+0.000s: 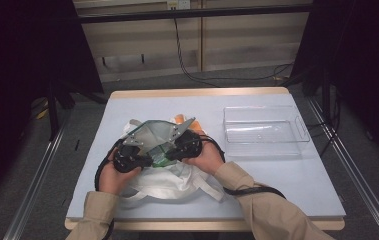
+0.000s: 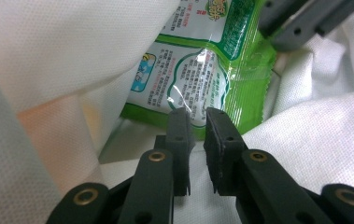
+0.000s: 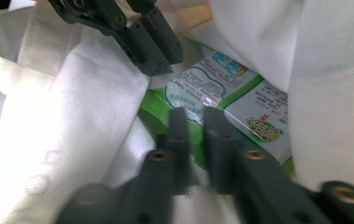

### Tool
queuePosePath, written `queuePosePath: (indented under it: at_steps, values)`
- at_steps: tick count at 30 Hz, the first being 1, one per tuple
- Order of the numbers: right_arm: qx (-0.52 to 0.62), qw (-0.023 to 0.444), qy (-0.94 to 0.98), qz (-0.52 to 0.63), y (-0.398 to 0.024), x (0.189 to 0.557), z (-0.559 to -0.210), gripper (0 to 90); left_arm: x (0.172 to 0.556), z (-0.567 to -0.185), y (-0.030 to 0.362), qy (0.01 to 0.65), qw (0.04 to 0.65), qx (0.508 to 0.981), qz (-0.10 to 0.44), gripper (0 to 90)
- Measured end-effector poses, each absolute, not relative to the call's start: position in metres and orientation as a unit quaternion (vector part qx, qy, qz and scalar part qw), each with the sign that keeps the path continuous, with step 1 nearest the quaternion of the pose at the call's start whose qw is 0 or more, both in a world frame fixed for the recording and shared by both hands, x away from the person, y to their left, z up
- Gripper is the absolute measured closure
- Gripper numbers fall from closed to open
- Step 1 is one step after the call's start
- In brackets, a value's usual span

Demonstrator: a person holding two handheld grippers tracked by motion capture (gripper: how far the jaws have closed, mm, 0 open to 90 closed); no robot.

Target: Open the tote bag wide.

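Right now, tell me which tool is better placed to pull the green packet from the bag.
Right, probably: the right tool straddles the green packet at its edge; the left tool only points at it.

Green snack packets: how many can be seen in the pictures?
1. The green snack packet lies in the open white bag on the table, ahead of both grippers' fingers. More may be hidden under the cloth.

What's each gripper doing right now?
Left gripper: nearly closed at the green snack packet, grip unclear.
Right gripper: nearly closed at the same packet, grip unclear.
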State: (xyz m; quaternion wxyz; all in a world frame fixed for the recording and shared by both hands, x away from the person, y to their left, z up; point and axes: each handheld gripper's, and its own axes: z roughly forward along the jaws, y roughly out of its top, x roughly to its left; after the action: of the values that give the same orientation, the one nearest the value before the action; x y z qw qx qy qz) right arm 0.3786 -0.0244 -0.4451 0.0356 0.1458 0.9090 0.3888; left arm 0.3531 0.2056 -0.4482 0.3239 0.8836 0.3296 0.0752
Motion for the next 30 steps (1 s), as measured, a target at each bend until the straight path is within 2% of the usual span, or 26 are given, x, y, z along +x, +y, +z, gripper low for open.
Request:
queuePosePath:
  at_steps: [2,7,14,17,24,28,30]
  values:
    - [0.146,0.045,0.911,0.384,-0.024,0.378,-0.446,71.1,0.353,-0.448,0.206,0.331,0.324,0.883,0.075,80.1]
    - [0.137,0.053,0.917,0.371,-0.028,0.378,-0.447,65.3,0.353,-0.449,0.207,0.331,0.324,0.883,0.074,80.1]
    - [0.128,0.069,0.921,0.361,-0.035,0.38,-0.45,61.0,0.354,-0.449,0.206,0.332,0.325,0.883,0.072,80.2]
    - [0.126,0.077,0.923,0.356,-0.031,0.381,-0.453,61.8,0.354,-0.45,0.207,0.333,0.324,0.883,0.072,80.2]
    - [0.094,0.075,0.93,0.348,-0.023,0.381,-0.455,71.5,0.355,-0.451,0.207,0.334,0.329,0.88,0.071,80.2]
    - [0.08,0.071,0.934,0.34,-0.022,0.381,-0.453,70.5,0.355,-0.45,0.208,0.336,0.327,0.881,0.071,80.2]
    - [0.08,0.072,0.935,0.338,-0.021,0.381,-0.454,73.5,0.355,-0.45,0.208,0.336,0.327,0.88,0.072,80.2]
